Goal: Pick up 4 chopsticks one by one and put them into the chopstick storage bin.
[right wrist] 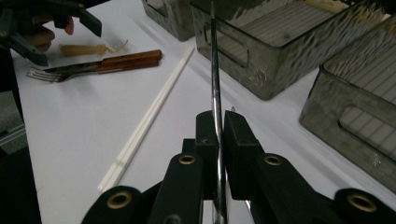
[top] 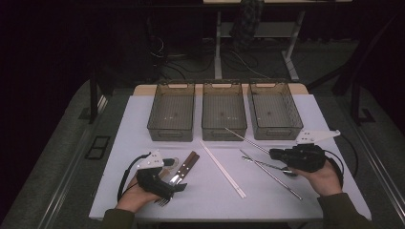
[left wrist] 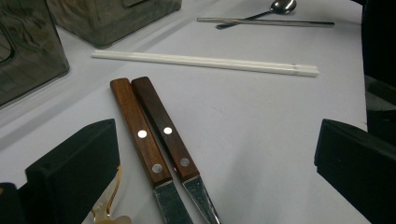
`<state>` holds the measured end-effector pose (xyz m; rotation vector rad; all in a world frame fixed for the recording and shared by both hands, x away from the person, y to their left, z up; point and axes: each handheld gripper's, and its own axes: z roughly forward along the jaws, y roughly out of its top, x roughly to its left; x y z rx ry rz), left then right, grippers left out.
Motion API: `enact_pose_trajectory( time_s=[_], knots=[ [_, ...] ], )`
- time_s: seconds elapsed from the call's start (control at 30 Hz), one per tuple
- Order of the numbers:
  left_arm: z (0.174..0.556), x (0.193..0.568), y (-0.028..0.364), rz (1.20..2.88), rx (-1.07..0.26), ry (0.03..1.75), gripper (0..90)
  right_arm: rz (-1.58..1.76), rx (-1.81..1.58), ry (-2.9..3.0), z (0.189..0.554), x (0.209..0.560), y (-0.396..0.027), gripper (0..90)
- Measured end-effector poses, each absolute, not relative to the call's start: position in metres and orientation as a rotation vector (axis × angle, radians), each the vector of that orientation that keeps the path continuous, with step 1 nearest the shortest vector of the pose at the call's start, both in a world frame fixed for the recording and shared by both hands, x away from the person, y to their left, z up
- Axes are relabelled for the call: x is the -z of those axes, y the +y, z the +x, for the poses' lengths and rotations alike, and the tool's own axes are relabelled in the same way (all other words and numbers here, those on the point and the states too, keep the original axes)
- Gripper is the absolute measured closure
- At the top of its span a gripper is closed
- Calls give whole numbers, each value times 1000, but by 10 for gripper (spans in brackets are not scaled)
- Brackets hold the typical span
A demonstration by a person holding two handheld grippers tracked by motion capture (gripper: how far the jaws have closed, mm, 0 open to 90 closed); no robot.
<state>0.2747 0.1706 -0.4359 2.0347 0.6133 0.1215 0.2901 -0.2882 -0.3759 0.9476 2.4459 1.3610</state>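
Note:
My right gripper [top: 274,153] is shut on a thin metal chopstick [top: 246,139], whose free end points up and left toward the middle bin [top: 223,133]. In the right gripper view the chopstick [right wrist: 214,70] rises from between the pressed pads of that gripper [right wrist: 217,121]. My left gripper [top: 179,186] stands open at the front left, low over two wood-handled utensils [top: 187,163]. In the left gripper view those brown handles [left wrist: 140,135] lie side by side between the wide-apart jaws of the left gripper [left wrist: 215,149], touching neither.
Three smoky, see-through bins line the back: left [top: 171,133], middle and right [top: 279,132]. White chopsticks [top: 222,168] lie diagonally mid-table. Another metal chopstick [top: 277,179] and a spoon [top: 267,165] lie front right. A fork [right wrist: 51,73] and a pale amber utensil [right wrist: 88,49] sit near the left gripper.

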Motion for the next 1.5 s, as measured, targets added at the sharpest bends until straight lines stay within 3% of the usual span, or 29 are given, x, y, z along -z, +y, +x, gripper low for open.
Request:
enact_pose_trajectory(
  time_s=[1.5],
  knots=[
    [275,437,167,2034,-119,610,0,947,-1352,2429,358,355,-187,846]
  ],
)
